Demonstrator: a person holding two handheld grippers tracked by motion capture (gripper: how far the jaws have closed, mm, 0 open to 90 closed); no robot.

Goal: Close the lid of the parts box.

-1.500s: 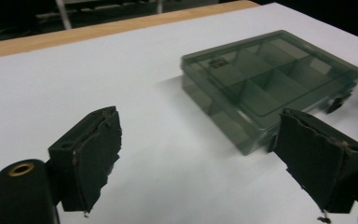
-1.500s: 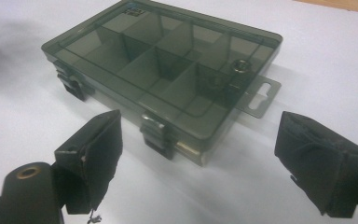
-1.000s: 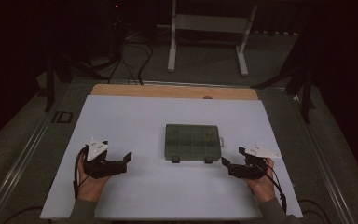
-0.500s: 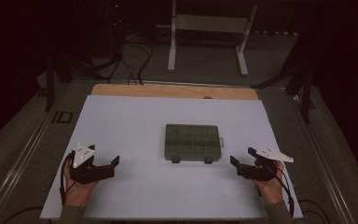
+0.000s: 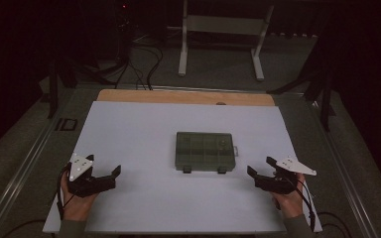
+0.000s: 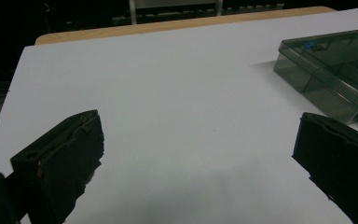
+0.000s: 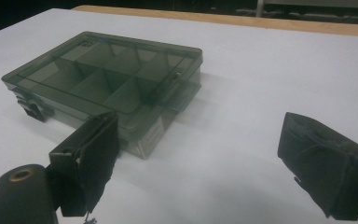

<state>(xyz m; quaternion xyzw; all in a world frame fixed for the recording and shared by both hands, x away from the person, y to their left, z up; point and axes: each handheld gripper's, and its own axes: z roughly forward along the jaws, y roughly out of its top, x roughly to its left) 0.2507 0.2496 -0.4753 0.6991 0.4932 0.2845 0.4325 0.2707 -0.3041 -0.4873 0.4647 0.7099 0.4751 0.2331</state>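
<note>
A smoky transparent compartment box (image 5: 205,151) lies shut in the middle of the white table top (image 5: 139,124), its two latches facing the near edge. My left gripper (image 5: 104,166) rests low at the near left, jaws wide apart and pointing right toward the box, nothing between them. My right gripper (image 5: 260,166) sits at the near right, also open and empty, pointing left. In the left gripper view, the box (image 6: 335,65) lies ahead to the right of the left gripper (image 6: 199,128). In the right gripper view, the box (image 7: 107,70) shows its inner dividers just beyond the right gripper (image 7: 198,130).
A wooden strip (image 5: 178,96) runs along the table's far edge. Beyond it, a white metal stand (image 5: 223,25) and dark cables (image 5: 144,69) sit on the floor. A metal rail (image 5: 25,163) borders the table's left side.
Both hands have drawn outward, away from the box: the left gripper to the left, the right gripper to the right. Both stay open. The box has not moved.
</note>
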